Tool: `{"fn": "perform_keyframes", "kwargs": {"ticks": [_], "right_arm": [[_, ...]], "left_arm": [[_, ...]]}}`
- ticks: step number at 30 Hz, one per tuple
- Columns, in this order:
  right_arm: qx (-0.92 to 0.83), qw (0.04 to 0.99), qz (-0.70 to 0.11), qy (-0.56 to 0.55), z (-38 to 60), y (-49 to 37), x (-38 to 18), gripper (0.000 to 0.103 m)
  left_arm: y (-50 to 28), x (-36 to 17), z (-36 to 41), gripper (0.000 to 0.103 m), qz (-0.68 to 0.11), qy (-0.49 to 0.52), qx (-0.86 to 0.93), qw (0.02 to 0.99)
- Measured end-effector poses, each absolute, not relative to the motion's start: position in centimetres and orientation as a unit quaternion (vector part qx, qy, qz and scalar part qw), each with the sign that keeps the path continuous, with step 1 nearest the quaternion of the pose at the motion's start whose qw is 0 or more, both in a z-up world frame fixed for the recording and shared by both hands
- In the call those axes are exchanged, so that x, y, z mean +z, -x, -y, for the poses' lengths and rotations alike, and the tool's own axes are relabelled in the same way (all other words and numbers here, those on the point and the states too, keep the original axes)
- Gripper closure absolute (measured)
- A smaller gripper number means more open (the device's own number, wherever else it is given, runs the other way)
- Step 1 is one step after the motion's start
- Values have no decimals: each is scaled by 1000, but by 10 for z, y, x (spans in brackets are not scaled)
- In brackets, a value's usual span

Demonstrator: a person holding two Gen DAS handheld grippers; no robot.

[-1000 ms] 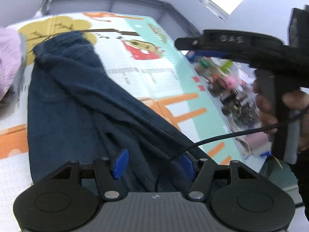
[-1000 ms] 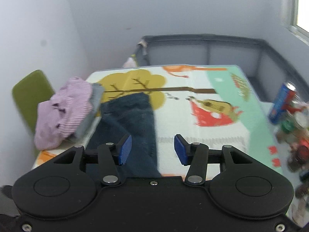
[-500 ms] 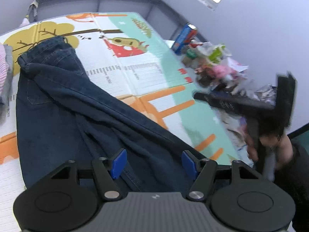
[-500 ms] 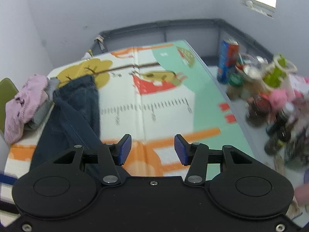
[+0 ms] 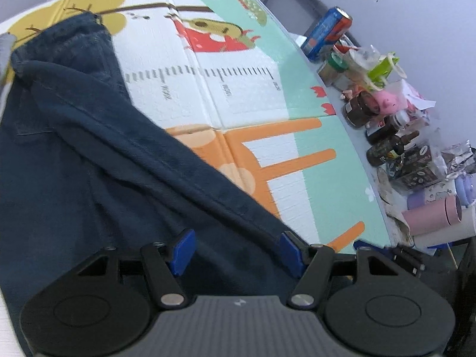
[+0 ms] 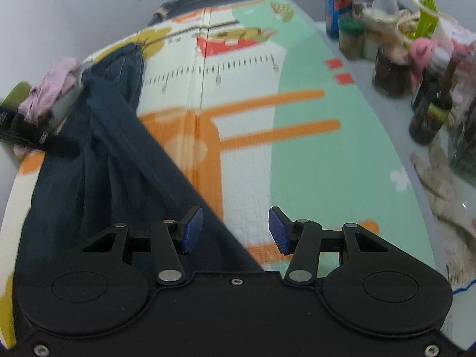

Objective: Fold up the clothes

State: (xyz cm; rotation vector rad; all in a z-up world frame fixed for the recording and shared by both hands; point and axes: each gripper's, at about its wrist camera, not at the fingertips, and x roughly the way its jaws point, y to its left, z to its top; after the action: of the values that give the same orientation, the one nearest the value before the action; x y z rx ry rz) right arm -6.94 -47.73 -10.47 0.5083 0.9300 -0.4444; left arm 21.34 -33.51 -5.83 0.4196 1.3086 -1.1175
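Counter (image 5: 357,136) is covered by a cartoon-print play mat (image 5: 238,95). Dark jeans (image 5: 89,163) are spread over the mat's left half, with one leg laid diagonally toward the near edge. Pink striped garment (image 6: 56,86) is piled at the far left. Bottles and a blue can (image 5: 325,35) are crowded along the right side. Left gripper (image 5: 238,251) is held wide open over the jeans leg, nothing gripped. Right gripper (image 6: 235,230) is likewise open and empty, its left finger over the jeans edge.
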Motion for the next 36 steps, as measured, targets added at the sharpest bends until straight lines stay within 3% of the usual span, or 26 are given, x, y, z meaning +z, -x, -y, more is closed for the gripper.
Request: {"fn": "perform_keyframes", "kwargs": {"ticks": [24,27,29,32,34,36], "right_arm": [[-96,850,-470,-217,483,100,-158,58],[-89,850,-473,-216,479,100,-161,64],[-86,852,-471,-213,476,101,-160,77],[-82,855,-468,-208,472,102,-157,88],[-82,858,-465,-200,469,104,-153,91],[-78,861,-461,-199,466,108,-149,93]], "left_arm": [[-164,-130,411,40,-661,-204,-332,641],[-167,-137,414,40,-676,-193,-313,638],[-169,-141,414,42,-691,-179,-301,633],[-171,-143,415,48,-698,-169,-297,629],[-173,-142,413,61,-703,-158,-295,628],[-177,-141,410,67,-708,-148,-291,627]]}}
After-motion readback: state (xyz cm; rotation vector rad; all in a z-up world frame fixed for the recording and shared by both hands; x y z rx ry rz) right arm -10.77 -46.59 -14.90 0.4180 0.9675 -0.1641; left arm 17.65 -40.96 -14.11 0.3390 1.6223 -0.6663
